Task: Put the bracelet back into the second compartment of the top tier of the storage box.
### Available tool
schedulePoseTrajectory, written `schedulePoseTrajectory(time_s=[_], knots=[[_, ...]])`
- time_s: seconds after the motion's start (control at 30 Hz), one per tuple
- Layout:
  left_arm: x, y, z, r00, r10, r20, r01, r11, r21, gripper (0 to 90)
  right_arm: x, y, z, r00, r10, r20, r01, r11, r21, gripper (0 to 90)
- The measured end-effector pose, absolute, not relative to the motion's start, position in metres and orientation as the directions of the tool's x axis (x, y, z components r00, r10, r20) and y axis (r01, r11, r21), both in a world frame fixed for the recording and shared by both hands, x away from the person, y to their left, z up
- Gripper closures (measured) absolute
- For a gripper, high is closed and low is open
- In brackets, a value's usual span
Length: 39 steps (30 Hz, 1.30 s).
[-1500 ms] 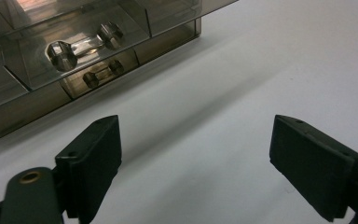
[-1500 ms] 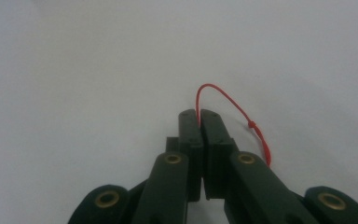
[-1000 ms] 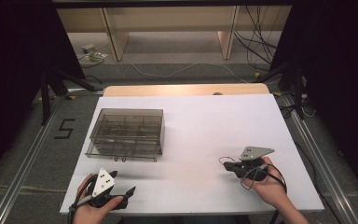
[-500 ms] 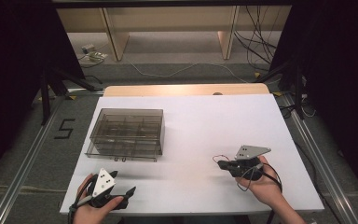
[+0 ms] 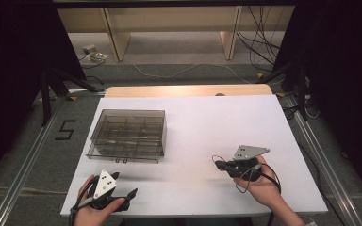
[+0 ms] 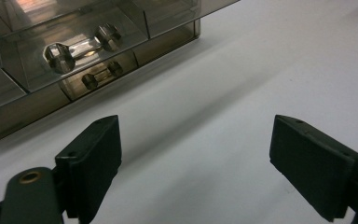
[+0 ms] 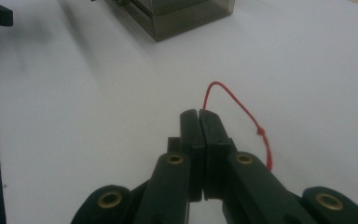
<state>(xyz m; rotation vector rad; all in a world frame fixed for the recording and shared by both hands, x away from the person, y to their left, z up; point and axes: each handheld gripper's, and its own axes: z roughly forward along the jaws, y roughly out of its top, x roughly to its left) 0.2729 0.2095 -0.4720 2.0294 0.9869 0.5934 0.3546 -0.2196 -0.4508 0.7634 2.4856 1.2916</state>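
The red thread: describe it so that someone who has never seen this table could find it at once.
On the white table, look away from the smoky plastic organiser box toward the right gripper. From the tips of its shut jaws a thin red thread arcs out, with a small knot; it is the one red thing there.

White tabletop (image 5: 226, 117) front & centre, lit bright, w/ a pale wood edge (image 5: 184, 90) along its far side. Grey floor (image 5: 179, 70) beyond, cables (image 5: 259, 42) snaking at right. Light wooden furniture legs (image 5: 115, 40) at back. Dark curtains (image 5: 14, 70) both sides. Metal rails (image 5: 23, 179) flank the table, and a "5" (image 5: 65, 129) is marked on the floor at left.
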Motion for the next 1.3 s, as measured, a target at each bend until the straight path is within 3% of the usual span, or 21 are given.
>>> schedulePoseTrajectory(time_s=[1.3], knots=[[0.273, 0.207, -0.473, 0.593, 0.802, 0.063, 0.438, -0.388, 0.811, 16.5, 0.359, -0.178, -0.435, -0.865, 0.501, 0.012, 0.284, 0.471, 0.835, 90.0]])
